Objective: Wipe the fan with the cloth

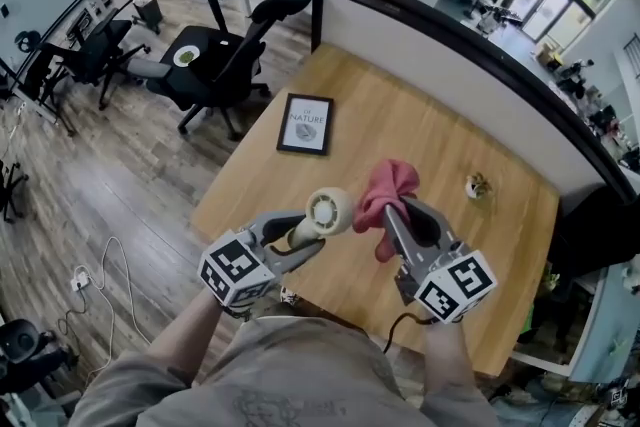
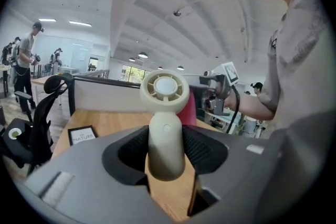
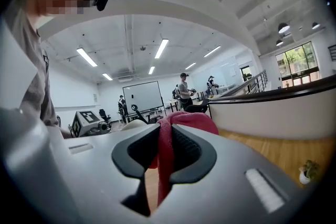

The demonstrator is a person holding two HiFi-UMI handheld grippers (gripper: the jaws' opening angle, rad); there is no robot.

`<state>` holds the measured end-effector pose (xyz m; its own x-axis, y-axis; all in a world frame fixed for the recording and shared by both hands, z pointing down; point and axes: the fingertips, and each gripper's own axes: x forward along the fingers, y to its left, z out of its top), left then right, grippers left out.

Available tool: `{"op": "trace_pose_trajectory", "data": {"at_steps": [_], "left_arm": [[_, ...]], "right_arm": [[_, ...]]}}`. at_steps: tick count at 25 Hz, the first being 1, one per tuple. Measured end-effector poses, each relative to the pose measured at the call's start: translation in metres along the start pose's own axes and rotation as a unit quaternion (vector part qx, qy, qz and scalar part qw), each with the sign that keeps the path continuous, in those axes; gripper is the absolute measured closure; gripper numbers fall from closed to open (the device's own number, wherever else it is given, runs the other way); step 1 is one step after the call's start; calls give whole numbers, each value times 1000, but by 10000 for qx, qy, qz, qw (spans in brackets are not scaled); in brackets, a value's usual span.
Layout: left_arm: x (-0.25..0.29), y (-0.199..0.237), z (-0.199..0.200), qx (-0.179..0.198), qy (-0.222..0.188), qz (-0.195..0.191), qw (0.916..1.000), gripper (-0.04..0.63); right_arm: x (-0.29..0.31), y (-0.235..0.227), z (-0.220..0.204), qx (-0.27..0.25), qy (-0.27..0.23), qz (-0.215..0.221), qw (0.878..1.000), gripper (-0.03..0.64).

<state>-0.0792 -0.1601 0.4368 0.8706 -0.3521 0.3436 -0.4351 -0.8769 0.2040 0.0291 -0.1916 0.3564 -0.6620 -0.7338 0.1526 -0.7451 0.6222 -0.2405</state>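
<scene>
A small cream hand fan (image 1: 325,215) with a round head (image 2: 164,88) is held by its handle (image 2: 166,147) in my left gripper (image 1: 300,237), which is shut on it above the wooden table (image 1: 400,130). My right gripper (image 1: 398,215) is shut on a pink-red cloth (image 1: 385,198), which bunches above the jaws and hangs down between them (image 3: 167,157). In the head view the cloth sits just right of the fan's head, close to it; whether they touch I cannot tell. The cloth (image 2: 189,110) shows behind the fan in the left gripper view.
A black-framed picture (image 1: 306,124) lies flat on the table's far left. A tiny potted plant (image 1: 477,185) stands at the right. A dark partition wall (image 1: 470,45) runs along the table's far edge. Office chairs (image 1: 215,55) stand on the floor to the left.
</scene>
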Motion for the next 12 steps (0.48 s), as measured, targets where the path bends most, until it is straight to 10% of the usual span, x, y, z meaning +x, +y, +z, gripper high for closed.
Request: {"op": "trace_pose_trajectory", "data": {"at_steps": [12], "left_arm": [[16, 82, -55, -723, 1174, 1650, 9766, 403]], "right_arm": [[-14, -15, -32, -417, 217, -775, 9959, 552]]}}
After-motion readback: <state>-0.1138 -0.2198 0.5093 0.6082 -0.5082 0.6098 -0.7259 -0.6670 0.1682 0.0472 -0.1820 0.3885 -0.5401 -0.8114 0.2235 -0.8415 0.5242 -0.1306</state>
